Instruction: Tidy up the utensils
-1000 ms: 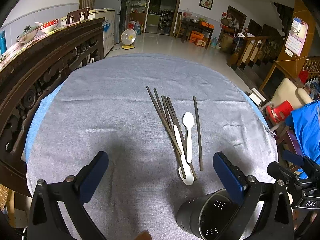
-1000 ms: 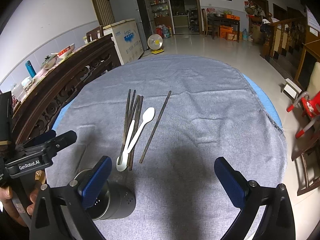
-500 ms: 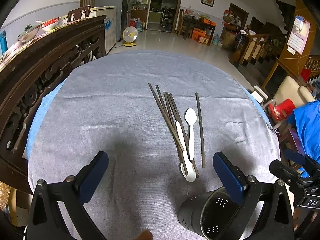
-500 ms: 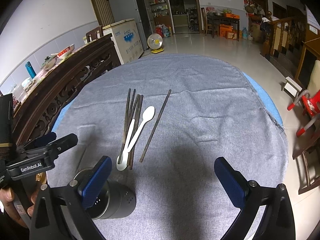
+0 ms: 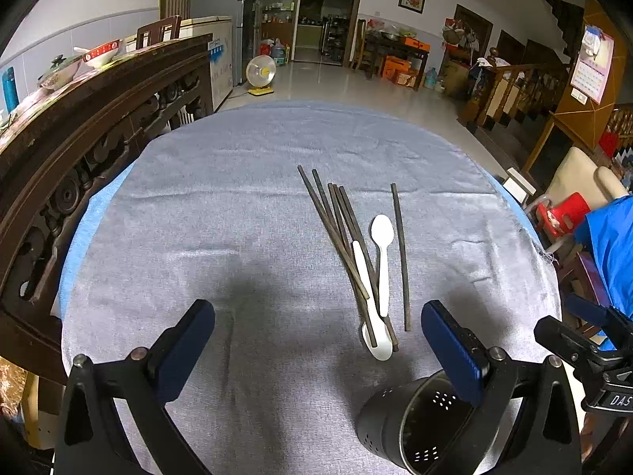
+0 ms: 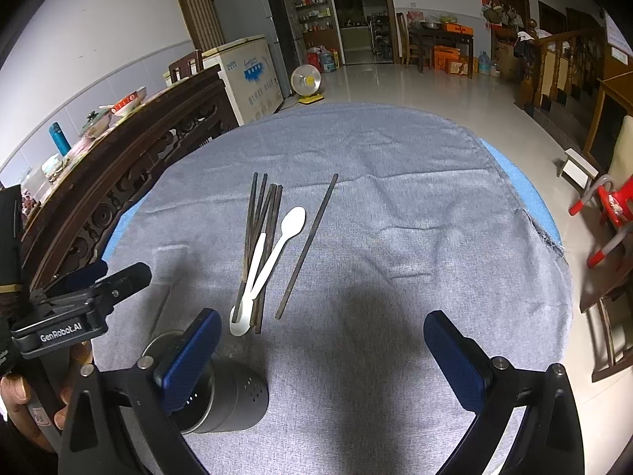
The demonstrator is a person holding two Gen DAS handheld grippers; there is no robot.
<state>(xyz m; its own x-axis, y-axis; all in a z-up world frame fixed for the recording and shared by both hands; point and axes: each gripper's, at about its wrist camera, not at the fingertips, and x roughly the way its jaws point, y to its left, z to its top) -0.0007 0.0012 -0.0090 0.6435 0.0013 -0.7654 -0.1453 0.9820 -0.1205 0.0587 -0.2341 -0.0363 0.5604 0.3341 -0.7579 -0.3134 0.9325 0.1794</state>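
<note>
From my remote seat I see the dark chopsticks (image 5: 343, 237) lying in a loose fan on the bench, with one lone chopstick (image 5: 400, 255) set apart to their right. Two white spoons sit among them: the far spoon (image 5: 383, 253) lies bowl away from me between the fan and the lone stick, and the near spoon (image 5: 370, 304) crosses the fan with its bowl toward me. The black perforated holder (image 5: 411, 431) lies tipped on its side at the near edge of the bench, mouth facing me in the left view, just short of the near spoon's bowl.

My left gripper (image 5: 318, 340) hangs above the cloth with its jaws wide apart and nothing between them; my right gripper (image 6: 322, 350) is the same, jaws spread and empty, its left finger overlapping the holder in view. A hand (image 6: 23, 403) grips the left tool's handle at the edge of the right view.

The bench wears a grey cloth (image 5: 221, 213) over a blue underlayer (image 6: 526, 182). A carved dark wooden rail (image 5: 79, 150) runs along the left, a floor fan (image 6: 306, 81) stands on the tiled floor beyond, and a red stool (image 6: 611, 202) sits off to the right.

Against a second ago the left view has eased back a little, so the utensils sit slightly farther up; nothing on the cloth has shifted
</note>
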